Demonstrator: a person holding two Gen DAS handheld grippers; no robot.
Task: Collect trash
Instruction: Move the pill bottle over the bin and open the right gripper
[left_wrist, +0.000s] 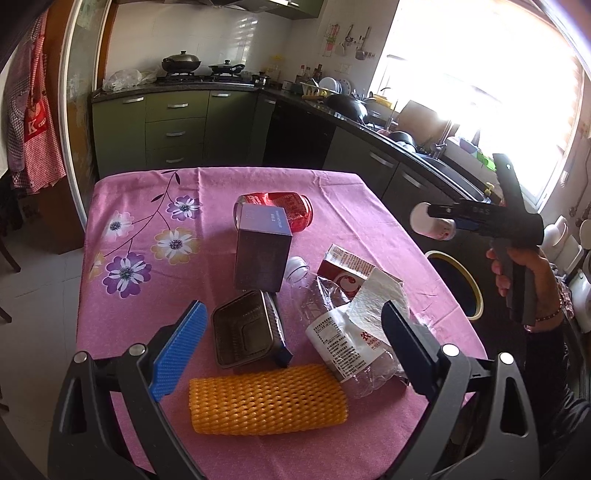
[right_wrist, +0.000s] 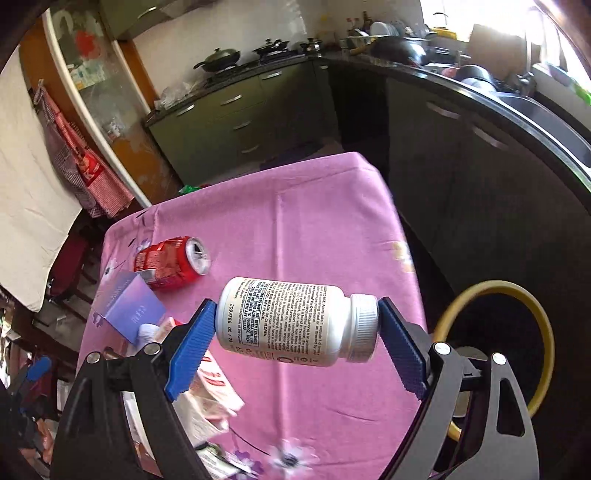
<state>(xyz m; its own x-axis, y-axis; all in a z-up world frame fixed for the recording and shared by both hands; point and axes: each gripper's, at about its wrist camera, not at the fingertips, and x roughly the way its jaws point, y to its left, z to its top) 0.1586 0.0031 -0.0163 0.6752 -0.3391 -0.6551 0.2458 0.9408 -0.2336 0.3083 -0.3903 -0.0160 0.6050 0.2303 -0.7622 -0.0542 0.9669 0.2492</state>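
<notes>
My right gripper (right_wrist: 295, 308) is shut on a white pill bottle (right_wrist: 291, 325), held end to end between the blue pads and lying sideways above the table's right side. In the left wrist view that right gripper (left_wrist: 437, 218) holds the pill bottle (left_wrist: 419, 221) in the air past the table's right edge, above the yellow-rimmed bin (left_wrist: 458, 284). My left gripper (left_wrist: 291, 310) is open over the trash: an orange foam net (left_wrist: 267, 398), a black plastic tray (left_wrist: 243, 332), a crushed clear bottle (left_wrist: 332, 332), a white tissue (left_wrist: 376, 299), a red carton (left_wrist: 351, 266), a purple box (left_wrist: 262, 251) and a red can (left_wrist: 280, 210).
The pink flowered tablecloth (left_wrist: 147, 258) covers the table. The bin (right_wrist: 498, 332) stands on the floor at the table's right side. Green kitchen cabinets (left_wrist: 173, 125) and a cluttered counter (left_wrist: 369, 110) run behind and to the right. A hand (left_wrist: 517, 273) grips the right tool.
</notes>
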